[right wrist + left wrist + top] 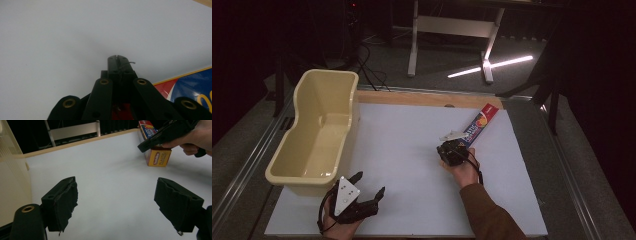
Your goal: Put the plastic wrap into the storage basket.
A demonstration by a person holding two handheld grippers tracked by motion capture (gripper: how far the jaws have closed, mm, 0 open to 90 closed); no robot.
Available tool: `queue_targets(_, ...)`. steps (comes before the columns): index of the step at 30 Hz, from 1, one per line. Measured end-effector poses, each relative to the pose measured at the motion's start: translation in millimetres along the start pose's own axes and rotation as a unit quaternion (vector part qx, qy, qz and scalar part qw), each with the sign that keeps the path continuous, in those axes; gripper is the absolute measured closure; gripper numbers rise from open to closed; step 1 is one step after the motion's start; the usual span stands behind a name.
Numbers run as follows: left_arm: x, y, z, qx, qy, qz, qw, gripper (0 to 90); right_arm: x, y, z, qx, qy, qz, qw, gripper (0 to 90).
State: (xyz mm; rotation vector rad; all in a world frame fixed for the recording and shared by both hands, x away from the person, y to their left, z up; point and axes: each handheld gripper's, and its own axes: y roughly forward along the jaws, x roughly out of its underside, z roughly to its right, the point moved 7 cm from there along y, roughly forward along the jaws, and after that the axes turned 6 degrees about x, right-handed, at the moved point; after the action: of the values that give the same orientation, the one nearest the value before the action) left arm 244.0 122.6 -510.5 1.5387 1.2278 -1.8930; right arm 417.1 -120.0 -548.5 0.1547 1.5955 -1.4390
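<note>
White mat (402,150) lies open between tub (319,125) at left and box (479,125) at right.

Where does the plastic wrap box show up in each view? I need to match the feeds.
High view: plastic wrap box, right of centre, beyond the right gripper.
Left gripper view: upper right, behind that gripper.
Right gripper view: lower right corner, beside the shut fingers.
Shared landmark: the white board.

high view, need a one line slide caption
Open left gripper beside cream plastic tub; shut right gripper at long red-and-blue cardboard box on white board.
</note>
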Motion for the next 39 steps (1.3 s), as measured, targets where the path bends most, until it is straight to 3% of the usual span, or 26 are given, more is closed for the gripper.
queue_targets(5, 0.0, -1.4, -0.9, -0.001, -0.002, 0.002, 1.0, 18.8, -0.1, -0.7, 1.2, -0.005, -0.001, -0.015, 0.9999, 90.0)
queue_targets(17, 0.0, -3.0, -1.6, -0.002, -0.004, 0.004, 1.0, 18.9, 1.5, 3.2, 3.2, 0.009, -0.009, -0.043, 0.999, 90.0)
queue_targets(33, 0.6, -1.3, 0.2, -0.001, -0.001, 0.003, 1.0, 18.8, 46.6, -39.1, 30.3, 0.001, 0.009, -0.056, 0.9984, 90.0)
queue_targets(39, 0.6, -1.5, 0.1, -0.001, -0.002, 0.003, 1.0, 18.9, 67.4, -57.6, 45.8, 0.017, -0.008, -0.062, 0.9979, 89.9)
